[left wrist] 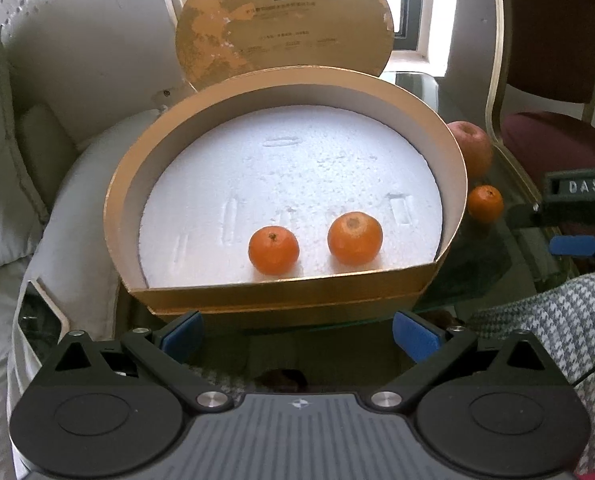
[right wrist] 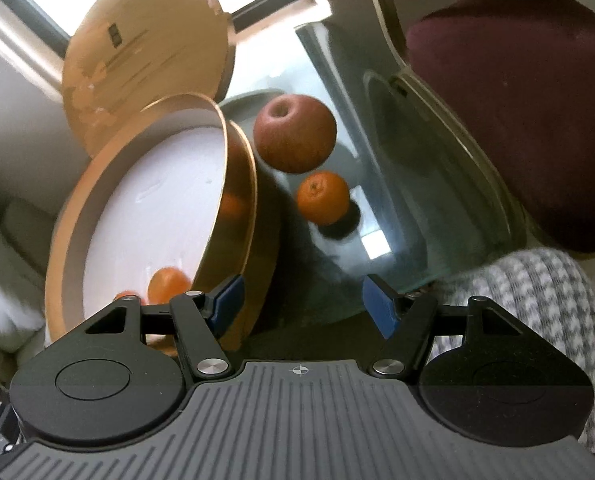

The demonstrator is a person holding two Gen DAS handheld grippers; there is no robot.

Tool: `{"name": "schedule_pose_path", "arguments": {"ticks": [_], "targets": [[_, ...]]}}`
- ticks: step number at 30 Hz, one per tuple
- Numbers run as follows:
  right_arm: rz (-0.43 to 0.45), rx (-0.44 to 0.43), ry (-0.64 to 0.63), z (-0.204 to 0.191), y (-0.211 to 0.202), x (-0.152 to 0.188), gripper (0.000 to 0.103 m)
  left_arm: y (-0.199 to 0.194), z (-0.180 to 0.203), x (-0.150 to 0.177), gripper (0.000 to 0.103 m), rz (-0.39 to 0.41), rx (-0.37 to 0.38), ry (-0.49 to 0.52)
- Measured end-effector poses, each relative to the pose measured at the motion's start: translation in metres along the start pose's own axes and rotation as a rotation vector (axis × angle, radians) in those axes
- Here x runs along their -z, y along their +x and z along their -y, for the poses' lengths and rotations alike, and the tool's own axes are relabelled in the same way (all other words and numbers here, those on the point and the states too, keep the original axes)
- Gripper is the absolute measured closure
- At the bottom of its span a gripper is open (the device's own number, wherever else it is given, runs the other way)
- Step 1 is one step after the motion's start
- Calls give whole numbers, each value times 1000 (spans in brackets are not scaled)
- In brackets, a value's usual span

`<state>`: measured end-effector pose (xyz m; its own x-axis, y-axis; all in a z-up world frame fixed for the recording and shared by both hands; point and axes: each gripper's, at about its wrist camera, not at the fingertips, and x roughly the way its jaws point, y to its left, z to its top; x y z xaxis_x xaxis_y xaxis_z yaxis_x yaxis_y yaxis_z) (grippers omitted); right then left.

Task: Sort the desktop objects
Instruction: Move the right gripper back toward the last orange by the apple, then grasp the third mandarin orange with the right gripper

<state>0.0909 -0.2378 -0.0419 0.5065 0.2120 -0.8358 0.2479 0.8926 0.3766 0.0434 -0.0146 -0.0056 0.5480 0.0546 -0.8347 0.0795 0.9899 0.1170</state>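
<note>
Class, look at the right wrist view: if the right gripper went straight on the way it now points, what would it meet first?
Probably the small orange on the glass table, with the apple just beyond it. The open right gripper holds nothing, and the line to the fruit looks free, though depth is hard to judge.

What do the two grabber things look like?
The left gripper and right gripper match: black linkage arms with silver rivets, blue pads on the fingertips, two round black discs, and a grey ribbed body with a small crosshair mark.
</note>
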Motion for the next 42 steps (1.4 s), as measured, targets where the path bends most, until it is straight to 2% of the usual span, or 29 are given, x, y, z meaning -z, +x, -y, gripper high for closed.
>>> {"name": "schedule_pose_path", "arguments": {"ticks": [13, 25, 29, 33, 36, 42], "targets": [[13, 57, 64, 5, 48, -46, 32, 28, -5, -3, 2, -62, 20, -11], [-19, 125, 36, -6, 85, -56, 40, 35, -10, 1, 2, -85, 19, -22], [-22, 142, 49, -5, 90, -56, 45, 35, -12, 1, 2, -87, 19, -27], [-23, 155, 50, -5, 94, -57, 56, 35, -13, 2, 2, -88, 19, -32], [-22, 161, 28, -6, 94, -57, 57, 34, -14, 2, 2, -85, 21, -35], [-21, 145, 73, 1, 74, -48, 58, 23, -22, 7, 2, -54, 30, -59]]}}
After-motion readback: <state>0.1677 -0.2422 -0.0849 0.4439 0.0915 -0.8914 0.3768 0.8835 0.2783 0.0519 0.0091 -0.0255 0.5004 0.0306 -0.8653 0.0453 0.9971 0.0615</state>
